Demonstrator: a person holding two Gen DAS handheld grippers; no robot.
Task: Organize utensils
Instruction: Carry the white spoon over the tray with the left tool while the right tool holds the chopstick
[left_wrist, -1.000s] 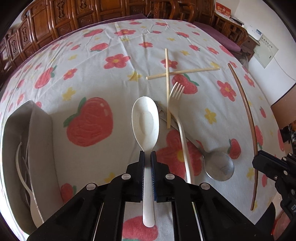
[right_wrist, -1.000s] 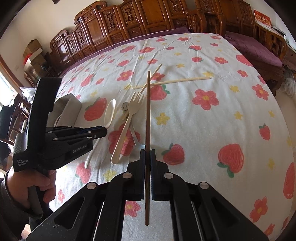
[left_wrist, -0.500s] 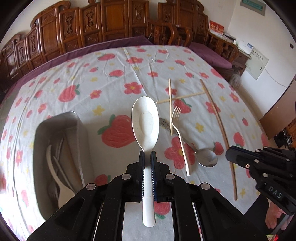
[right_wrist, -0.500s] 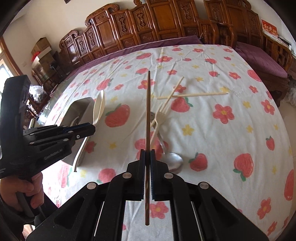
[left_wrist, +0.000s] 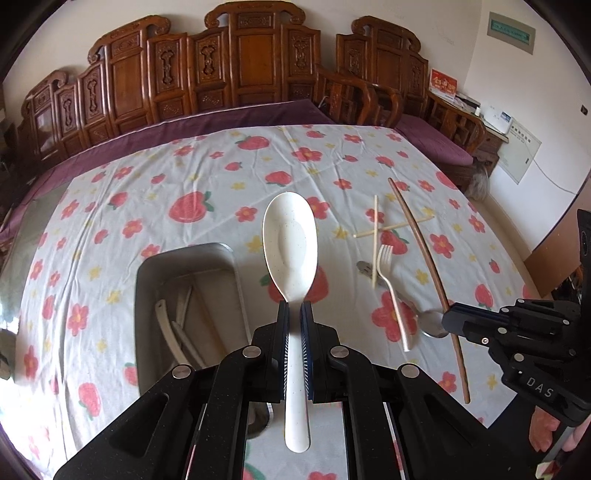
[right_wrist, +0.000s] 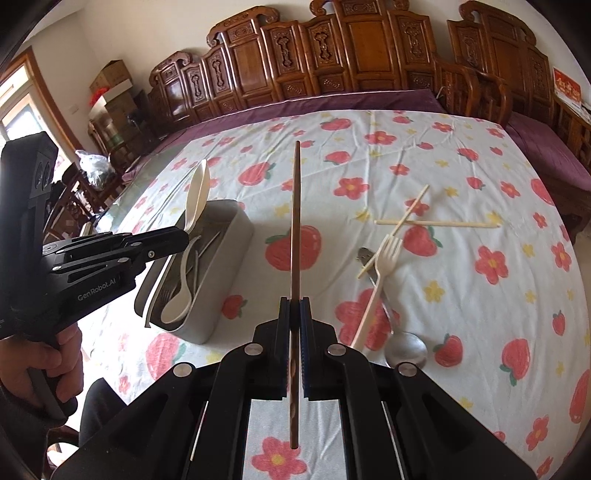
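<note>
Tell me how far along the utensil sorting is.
Done: several pale utensils lie in the grey box. In hand: left gripper grips a white spoon; right gripper a brown chopstick. Left: white fork, metal spoon, two pale chopsticks.

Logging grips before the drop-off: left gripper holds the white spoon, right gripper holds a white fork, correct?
Not quite. The right gripper is shut on the brown chopstick, as the right wrist view shows; the white fork lies on the tablecloth. The left gripper does hold the white spoon.

Strawberry-print tablecloth, carved wooden bench, cardboard boxes, wall panel
</note>
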